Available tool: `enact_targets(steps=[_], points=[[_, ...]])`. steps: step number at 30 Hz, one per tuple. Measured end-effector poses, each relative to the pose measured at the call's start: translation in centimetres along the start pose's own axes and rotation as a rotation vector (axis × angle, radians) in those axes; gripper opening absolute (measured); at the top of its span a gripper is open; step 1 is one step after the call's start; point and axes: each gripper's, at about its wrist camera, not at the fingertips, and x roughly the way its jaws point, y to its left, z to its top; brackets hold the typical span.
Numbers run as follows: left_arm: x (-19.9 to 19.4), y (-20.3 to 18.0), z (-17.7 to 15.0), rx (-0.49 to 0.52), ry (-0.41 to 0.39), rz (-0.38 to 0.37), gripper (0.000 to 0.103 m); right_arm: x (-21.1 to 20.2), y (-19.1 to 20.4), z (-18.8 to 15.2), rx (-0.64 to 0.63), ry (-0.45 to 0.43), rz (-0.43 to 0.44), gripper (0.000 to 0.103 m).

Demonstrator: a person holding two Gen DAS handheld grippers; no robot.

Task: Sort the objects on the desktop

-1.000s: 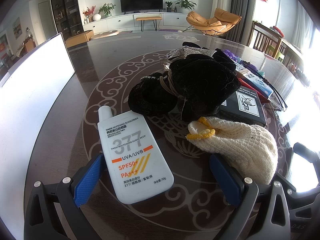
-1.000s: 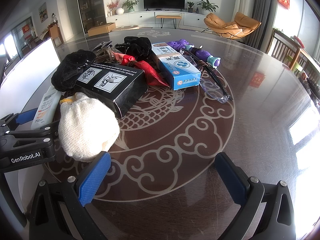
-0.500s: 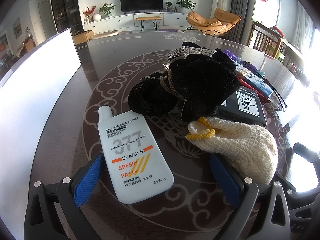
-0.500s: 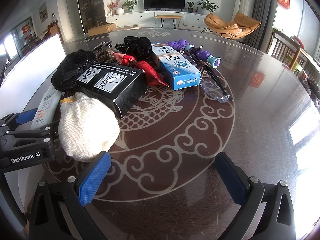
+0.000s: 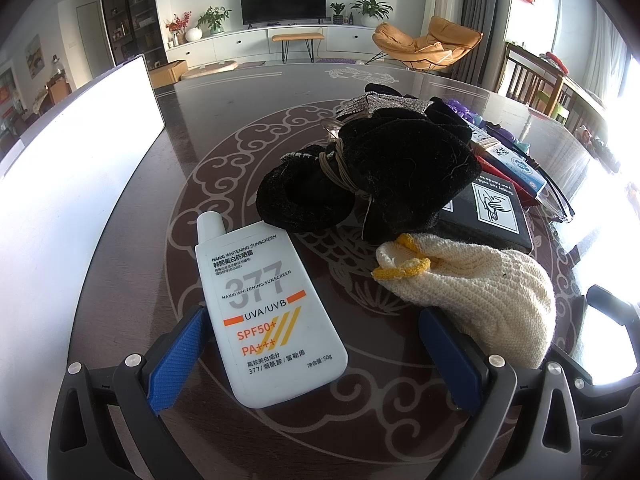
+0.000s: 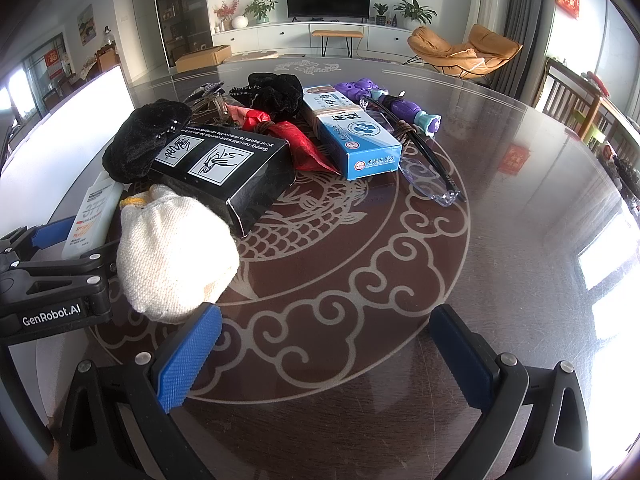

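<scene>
white sunscreen bottle (image 5: 268, 312) lies flat on the table (image 5: 140, 240) between my left gripper (image 5: 316, 354) fingers, both grippers wide open and empty, right gripper (image 6: 324, 354) over bare table; i judge closing could snag the knit glove (image 5: 476, 292) beside it.

Crowded left, bare right
Sunscreen bottle (image 5: 264, 312), knit glove (image 5: 476, 292) and black box (image 6: 224, 172) block; table (image 6: 500, 248) rightward lies bare.
</scene>
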Motion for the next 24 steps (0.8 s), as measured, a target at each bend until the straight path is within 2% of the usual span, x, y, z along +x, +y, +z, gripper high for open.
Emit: enact_targets(steps=[24], points=[[0.03, 0.00, -0.02, 0.000, 0.000, 0.001, 0.103, 0.01, -0.05, 0.01, 0.000, 0.000, 0.000, 0.103]])
